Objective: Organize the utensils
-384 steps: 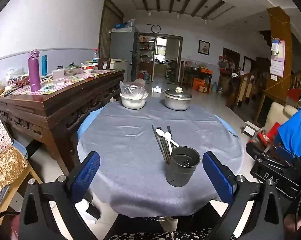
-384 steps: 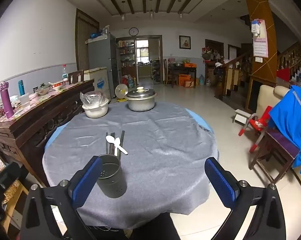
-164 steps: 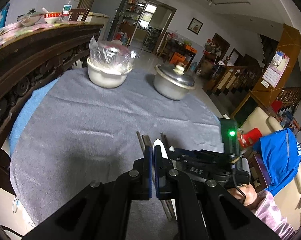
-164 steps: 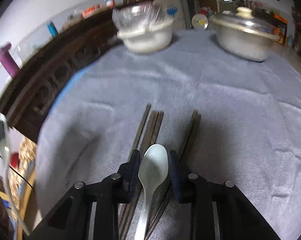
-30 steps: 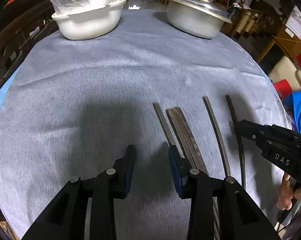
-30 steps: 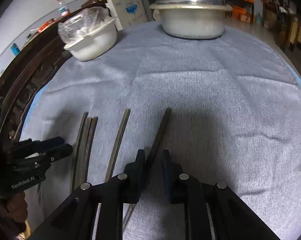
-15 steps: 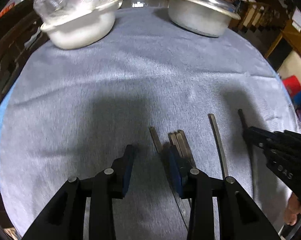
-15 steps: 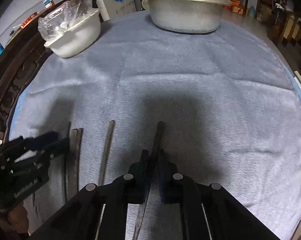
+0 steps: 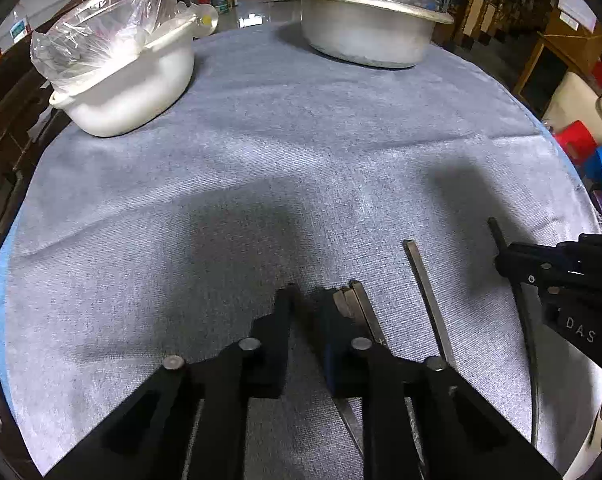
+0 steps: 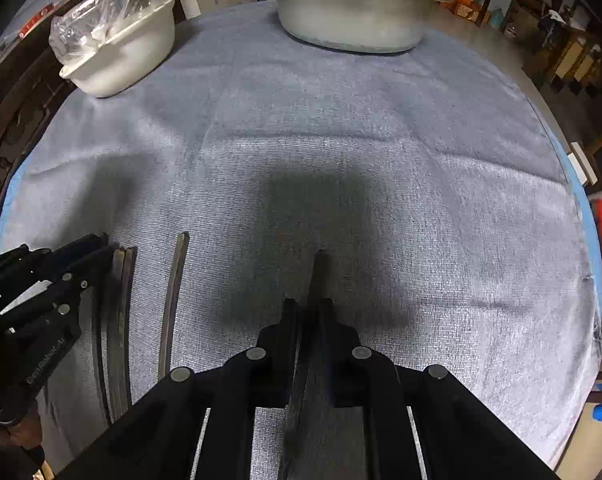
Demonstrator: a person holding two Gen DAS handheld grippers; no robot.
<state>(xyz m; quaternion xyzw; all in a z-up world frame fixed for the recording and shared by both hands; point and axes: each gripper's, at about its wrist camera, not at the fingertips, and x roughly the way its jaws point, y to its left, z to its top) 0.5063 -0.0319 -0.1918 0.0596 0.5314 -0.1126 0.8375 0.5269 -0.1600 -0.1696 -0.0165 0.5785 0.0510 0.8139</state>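
Several dark chopsticks lie side by side on the grey tablecloth [image 9: 301, 152]. My left gripper [image 9: 304, 298] points steeply down over the leftmost chopstick [image 9: 350, 420]. Its jaws are closing, narrow now, with that stick's tip hidden between them. Just right of it lie a pair of chopsticks [image 9: 359, 304] and a single chopstick [image 9: 425, 292]. My right gripper [image 10: 309, 308] has the rightmost chopstick [image 10: 320, 276] between its pads, which are easing open slightly. Each gripper shows in the other's view: the right gripper [image 9: 505, 258] and the left gripper [image 10: 103, 246].
A white bowl [image 9: 133, 80] covered by a clear plastic bag stands at the far left. A lidded metal pot [image 9: 365, 28] stands at the far right. A dark wooden sideboard [image 10: 5, 120] borders the left. The table's round edge [image 10: 589, 240] drops off at the right.
The left jaws have drawn from wide apart to narrow around the leftmost chopstick. Both views have shifted toward the bowl and pot. The right jaws have tightened on their chopstick.
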